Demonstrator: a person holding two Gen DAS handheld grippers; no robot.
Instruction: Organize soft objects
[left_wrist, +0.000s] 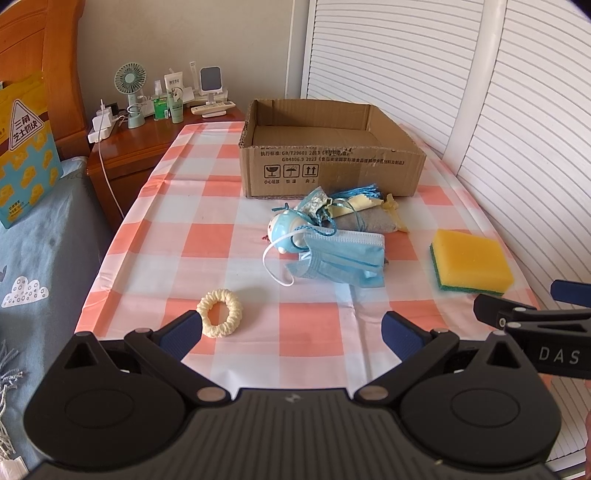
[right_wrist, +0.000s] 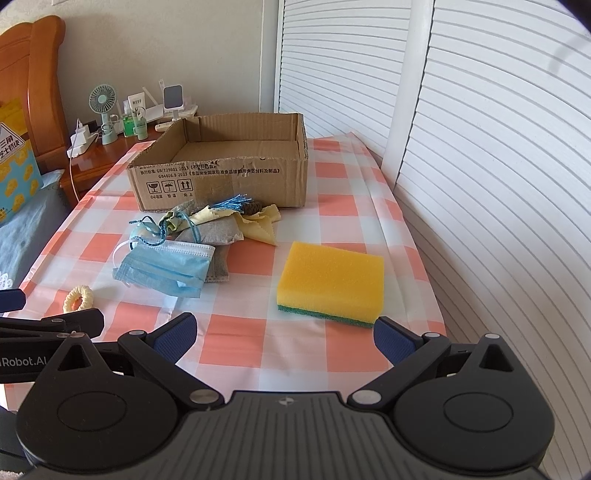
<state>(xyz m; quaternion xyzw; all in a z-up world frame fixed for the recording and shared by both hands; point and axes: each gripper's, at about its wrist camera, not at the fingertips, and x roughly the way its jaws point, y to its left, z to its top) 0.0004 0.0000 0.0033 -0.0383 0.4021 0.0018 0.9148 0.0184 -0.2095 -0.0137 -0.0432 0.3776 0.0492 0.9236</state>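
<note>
An open cardboard box (left_wrist: 332, 173) (right_wrist: 221, 177) stands at the far end of the checked tablecloth (left_wrist: 155, 236). In front of it lies a pile: a blue face mask (left_wrist: 340, 262) (right_wrist: 166, 267), a small blue toy (left_wrist: 286, 234), a grey pouch (left_wrist: 365, 221) (right_wrist: 218, 258) and yellow cloth (right_wrist: 258, 225). A cream scrunchie (left_wrist: 220, 312) (right_wrist: 78, 298) lies near my left gripper (left_wrist: 291, 334), which is open and empty. A yellow-green sponge (right_wrist: 328, 282) (left_wrist: 471, 266) sits just ahead of my right gripper (right_wrist: 284, 334), also open and empty.
White slatted doors (right_wrist: 480, 147) run along the table's right side. A wooden nightstand (left_wrist: 125, 144) with a fan, bottles and chargers stands at the far left. A bed with a blue cover (left_wrist: 37, 258) and a yellow bag (left_wrist: 26, 147) borders the left edge.
</note>
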